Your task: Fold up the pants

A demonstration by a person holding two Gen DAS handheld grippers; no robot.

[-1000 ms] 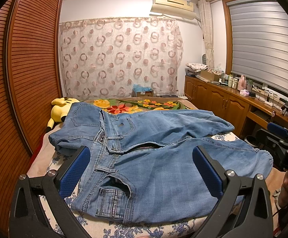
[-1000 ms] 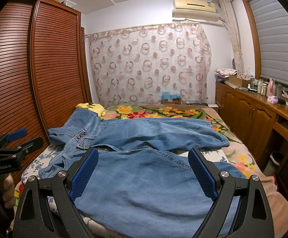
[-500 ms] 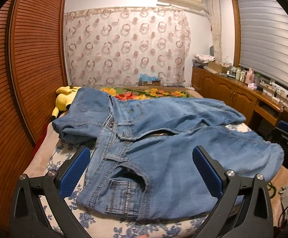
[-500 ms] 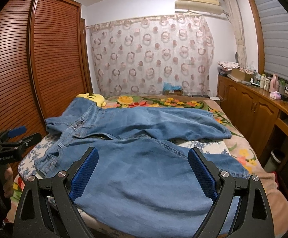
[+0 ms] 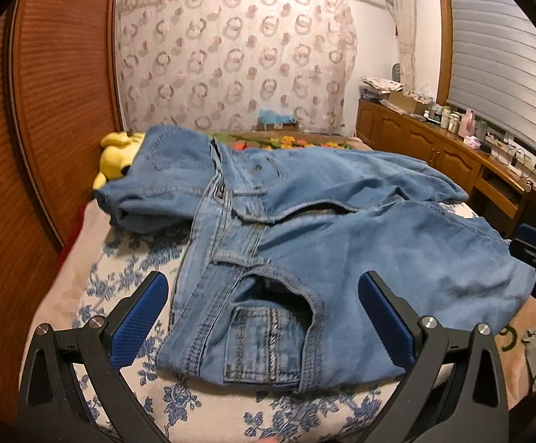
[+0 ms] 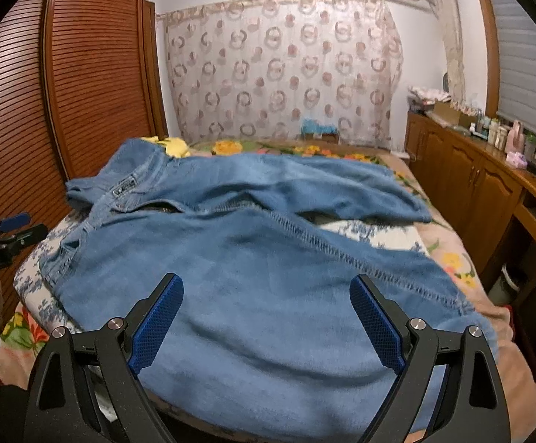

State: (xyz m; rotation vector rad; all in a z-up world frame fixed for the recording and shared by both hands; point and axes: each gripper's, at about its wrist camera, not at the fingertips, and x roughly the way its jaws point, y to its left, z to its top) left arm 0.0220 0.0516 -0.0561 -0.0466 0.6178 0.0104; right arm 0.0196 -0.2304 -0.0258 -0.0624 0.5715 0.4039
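The left tongs (image 5: 262, 319) stand wide open with nothing between the blue pads (image 5: 138, 319), and the right tongs (image 6: 266, 323) are spread just as wide, also holding nothing. The jeans (image 5: 305, 243) lie spread on the bed (image 5: 94, 258) straight ahead of both. In the left view the waistband end with its pocket sits between and just beyond the left fingertips, the open fly a little farther on, and the two legs run off to the right, the farther one lying across the bed behind the nearer one. Past the right end of the nearer leg, at the far right edge, part of the right tongs shows. In the right view the nearer leg fills the space between the right fingers and spreads ahead of them, its stitched seam running out to the right; the waistband lies ahead to the left, and the left tongs (image 6: 9, 230) show at the far left edge beside the bed. Beyond the jeans, ahead and left of both tongs, a yellow toy (image 5: 114, 157) lies by the wardrobe (image 5: 46, 110), with the curtain (image 5: 231, 59) behind
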